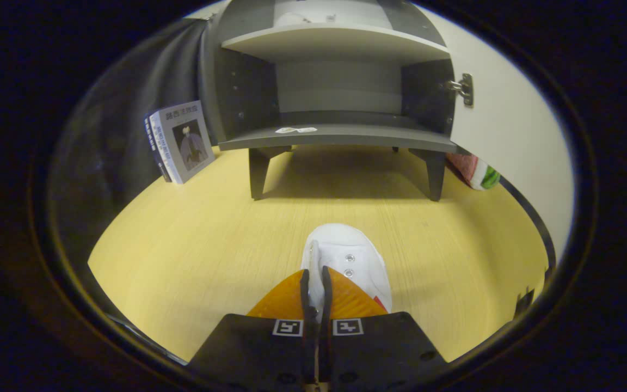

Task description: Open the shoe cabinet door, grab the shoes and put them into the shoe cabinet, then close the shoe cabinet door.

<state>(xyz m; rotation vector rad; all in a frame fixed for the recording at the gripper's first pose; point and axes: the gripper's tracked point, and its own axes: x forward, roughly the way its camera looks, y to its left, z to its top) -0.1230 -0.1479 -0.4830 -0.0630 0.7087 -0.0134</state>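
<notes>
Your gripper [316, 280] has its fingers nearly closed, pinching what looks like the side wall of the white shoe [354, 261], which points ahead over the wooden floor [194, 245]. Beyond it the cabinet [340, 92] stands with its door [509, 125] swung open to the right. Books [180, 141] lean beside its left wall.
</notes>
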